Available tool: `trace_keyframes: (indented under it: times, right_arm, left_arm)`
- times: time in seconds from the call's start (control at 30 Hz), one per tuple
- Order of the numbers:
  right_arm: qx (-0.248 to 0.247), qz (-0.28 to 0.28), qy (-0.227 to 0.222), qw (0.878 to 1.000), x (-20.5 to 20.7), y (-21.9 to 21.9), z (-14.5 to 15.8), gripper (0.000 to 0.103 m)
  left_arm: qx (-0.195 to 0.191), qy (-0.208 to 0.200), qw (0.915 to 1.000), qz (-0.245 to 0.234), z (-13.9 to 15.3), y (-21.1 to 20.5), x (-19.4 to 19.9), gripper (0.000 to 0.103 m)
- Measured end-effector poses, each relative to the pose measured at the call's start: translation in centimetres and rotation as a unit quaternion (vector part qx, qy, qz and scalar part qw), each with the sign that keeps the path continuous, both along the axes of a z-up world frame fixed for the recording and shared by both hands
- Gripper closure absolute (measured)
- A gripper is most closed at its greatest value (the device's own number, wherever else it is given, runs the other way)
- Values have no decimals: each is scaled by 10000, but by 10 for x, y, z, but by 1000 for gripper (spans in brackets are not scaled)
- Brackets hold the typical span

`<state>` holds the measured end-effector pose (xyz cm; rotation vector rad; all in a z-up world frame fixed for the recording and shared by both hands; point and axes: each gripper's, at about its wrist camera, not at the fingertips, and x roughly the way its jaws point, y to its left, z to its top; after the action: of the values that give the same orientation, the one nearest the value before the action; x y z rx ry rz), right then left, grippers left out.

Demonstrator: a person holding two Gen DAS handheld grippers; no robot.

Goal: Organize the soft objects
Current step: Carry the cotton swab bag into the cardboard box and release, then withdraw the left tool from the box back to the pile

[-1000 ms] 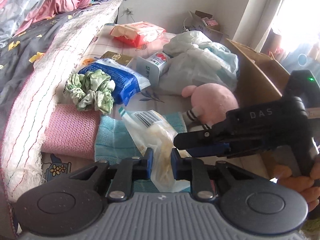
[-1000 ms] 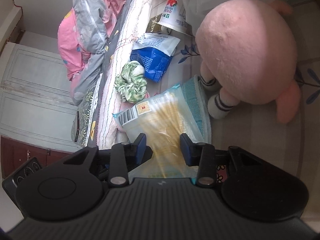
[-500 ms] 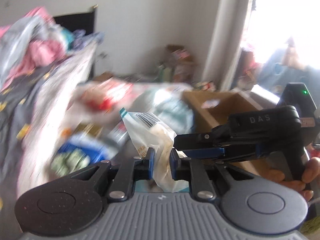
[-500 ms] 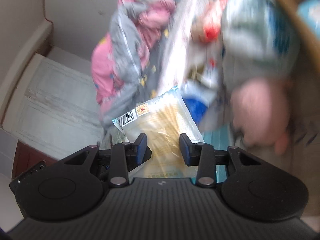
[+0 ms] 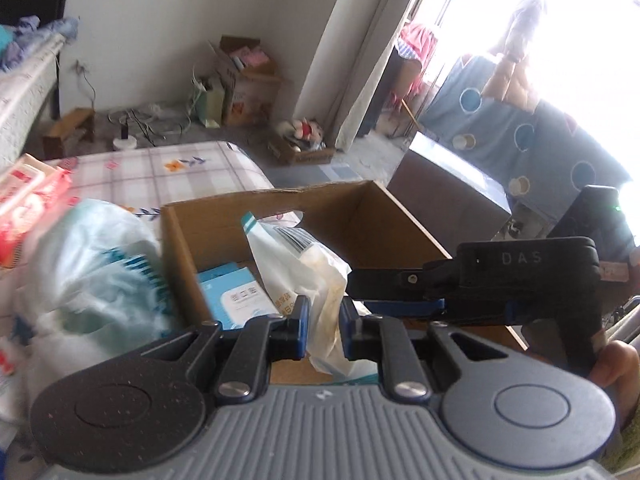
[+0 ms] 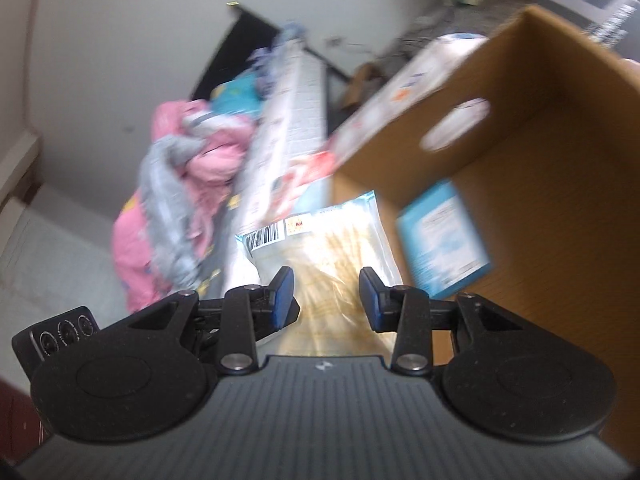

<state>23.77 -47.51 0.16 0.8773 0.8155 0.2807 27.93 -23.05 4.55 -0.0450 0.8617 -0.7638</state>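
Daylight floods in from a window at the far right of a cluttered bedroom, over a bed (image 5: 168,168) with a checked sheet.

Nearest the left camera, the left gripper (image 5: 323,330) is clamped tight on the lower part of a clear plastic bag (image 5: 308,264) with pale yellow contents. The right gripper (image 6: 326,292) pinches the same bag (image 6: 332,248) from the side, its blue pads pressed into the plastic — in the left view it shows as a black body (image 5: 400,292) reaching in from the right, with fingertips (image 5: 616,364) of a hand on its handle. Between the two, the bag hangs above the near edge of an open cardboard box (image 5: 384,216), its barcoded top end tilting up over the box's inside.

Inside the box a light blue packet (image 5: 236,296) leans against the left wall; the right view shows it too (image 6: 444,240), blurred. An oval hand-hole is cut in the far wall.

Left of the box, touching its side, lies a crumpled white and teal plastic bag (image 5: 96,276), and further left a red and white pack (image 5: 28,204) at the frame edge. Pink and grey bedding (image 6: 180,200) is heaped along the bed in the right view. Beyond the bed — boxes, cables and a small carton of toys sit on the floor by the wall.
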Motion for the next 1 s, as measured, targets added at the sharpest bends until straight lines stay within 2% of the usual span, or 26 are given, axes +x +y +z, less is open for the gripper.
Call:
trace_keyframes:
  times: [0.13,0.17,0.27,0.33,0.47,0.67,0.77,0.87,0.9,1.0]
  right_arm:
    - [-362,-250,121,9990,36,-27,-17,67]
    - [-544,-317,140,9979,46,-32,-21,67]
    - [-1225,-478,363,9907,76,-43,-44,67]
    - [-1367,-532,638,9871,90,-51,-62,67]
    - [-1255,-528,740,9879,90,-53,-74,67]
    - [-496,-45,805,9955,94,-43,-78,67]
    - [-751,214,1124,9906,102,-24,-93,67]
    - [-950,97,1260,9874,112,-17,-107,71]
    - [-929,21,1243,9879,113,-17,-105,71]
    - [-1401,-97,1190,9829,116,-9,-94,68]
  left_arm:
    - [96,19,9999,-20,-23,-37,39,85]
    - [166,17,9998,-49,-31,-44,47,80]
    - [577,101,9983,56,-54,-58,66,72]
    - [747,119,9971,125,-59,-56,70,72]
    - [543,-59,9984,173,-46,-31,63,66]
    - [393,-251,9973,561,-14,15,50,61]
    - [345,-248,9963,752,-6,43,37,58]
    - [349,-233,9946,948,-1,70,23,54]
    - [343,-233,9940,1010,0,78,18,53]
    - [377,-326,9912,1229,4,102,2,49]
